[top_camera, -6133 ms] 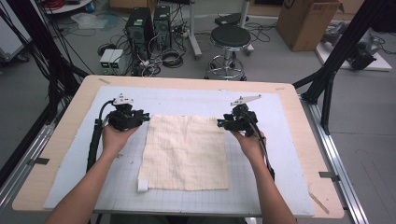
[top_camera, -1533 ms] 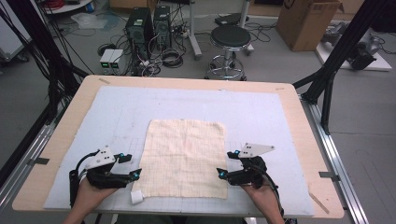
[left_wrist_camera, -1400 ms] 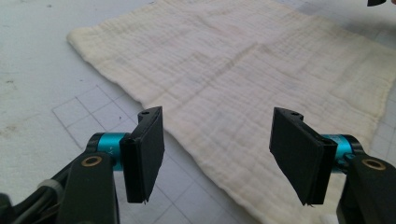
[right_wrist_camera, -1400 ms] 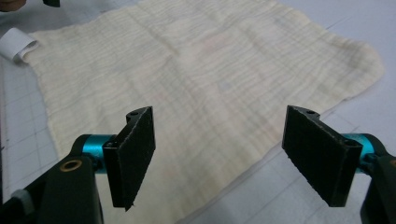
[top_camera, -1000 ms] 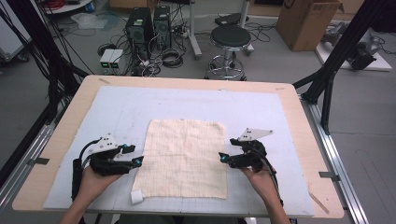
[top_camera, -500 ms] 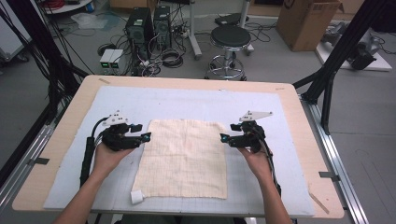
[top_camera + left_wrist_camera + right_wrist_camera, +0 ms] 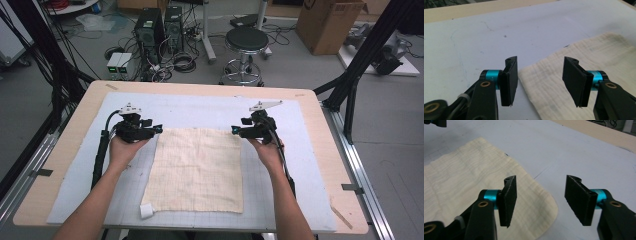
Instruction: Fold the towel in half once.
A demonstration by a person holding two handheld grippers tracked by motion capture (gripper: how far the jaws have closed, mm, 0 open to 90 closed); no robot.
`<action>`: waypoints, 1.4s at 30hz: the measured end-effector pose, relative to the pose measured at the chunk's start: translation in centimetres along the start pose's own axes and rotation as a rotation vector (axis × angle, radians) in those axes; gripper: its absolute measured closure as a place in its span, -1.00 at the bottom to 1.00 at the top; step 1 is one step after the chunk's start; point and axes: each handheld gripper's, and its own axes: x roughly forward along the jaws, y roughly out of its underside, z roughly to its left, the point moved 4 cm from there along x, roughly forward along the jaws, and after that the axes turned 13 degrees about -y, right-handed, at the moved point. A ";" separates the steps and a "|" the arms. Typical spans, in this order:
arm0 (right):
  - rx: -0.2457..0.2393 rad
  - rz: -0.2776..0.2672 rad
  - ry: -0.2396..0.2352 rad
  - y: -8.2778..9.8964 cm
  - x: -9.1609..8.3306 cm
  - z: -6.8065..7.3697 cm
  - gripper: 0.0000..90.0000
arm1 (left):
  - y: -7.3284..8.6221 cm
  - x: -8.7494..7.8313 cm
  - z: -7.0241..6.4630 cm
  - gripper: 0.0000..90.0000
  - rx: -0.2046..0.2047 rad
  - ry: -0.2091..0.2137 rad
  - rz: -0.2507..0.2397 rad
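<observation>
Cream cloth [image 7: 197,170] laid flat on surface [image 7: 75,150]. Left hand-held gripper [image 7: 152,129] and right hand-held gripper [image 7: 237,131] placed at far corners, jaws just closing, nothing pinched yet, probably for fold.

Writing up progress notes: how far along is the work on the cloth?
Done: the cream cloth lies flat on the mat. In hand: the left hand-held gripper and right hand-held gripper, jaws apart and just closing, reach its far corners. Left: gripping them and any fold.
</observation>
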 end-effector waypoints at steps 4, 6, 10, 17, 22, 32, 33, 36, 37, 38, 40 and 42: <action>0.034 0.028 0.007 0.5 0.9 -0.9 0.12 | 0.3 1.4 0.0 0.11 -0.026 -0.008 0.027; 0.057 0.061 0.012 1.1 1.3 -1.3 0.18 | 0.7 2.1 -0.2 0.11 -0.033 -0.003 0.044; 0.107 0.089 0.002 1.9 1.8 -2.0 0.27 | 1.7 3.3 -0.5 0.06 0.007 -0.024 0.112; 0.160 0.142 0.020 3.0 3.0 -3.1 0.35 | 2.5 4.5 -0.4 0.22 -0.040 -0.045 0.145; 0.182 0.151 0.002 3.3 3.4 -3.0 0.65 | 2.5 4.6 -0.6 0.52 -0.023 -0.083 0.141; 0.152 0.162 0.006 2.8 3.3 -2.7 0.92 | 2.5 4.5 -0.4 0.93 0.000 -0.057 0.153; 0.142 0.155 0.009 2.6 3.2 -2.6 0.92 | 2.4 4.5 -0.2 0.93 -0.007 -0.054 0.152; 0.140 0.131 0.007 2.1 2.7 -2.6 0.92 | 1.7 4.1 0.4 0.93 -0.027 -0.050 0.131; 0.142 0.127 0.005 1.9 2.6 -2.6 0.92 | 1.4 3.9 0.5 0.93 -0.040 -0.048 0.118; 0.141 0.122 0.004 1.6 2.5 -2.5 0.92 | 1.1 3.7 0.7 0.94 -0.043 -0.049 0.109; 0.125 0.106 0.000 1.1 2.4 -2.4 0.92 | 0.7 3.4 1.0 0.94 -0.062 -0.053 0.089; 0.117 0.082 -0.011 0.5 2.2 -2.2 0.92 | 0.2 3.0 1.5 0.94 -0.074 -0.056 0.079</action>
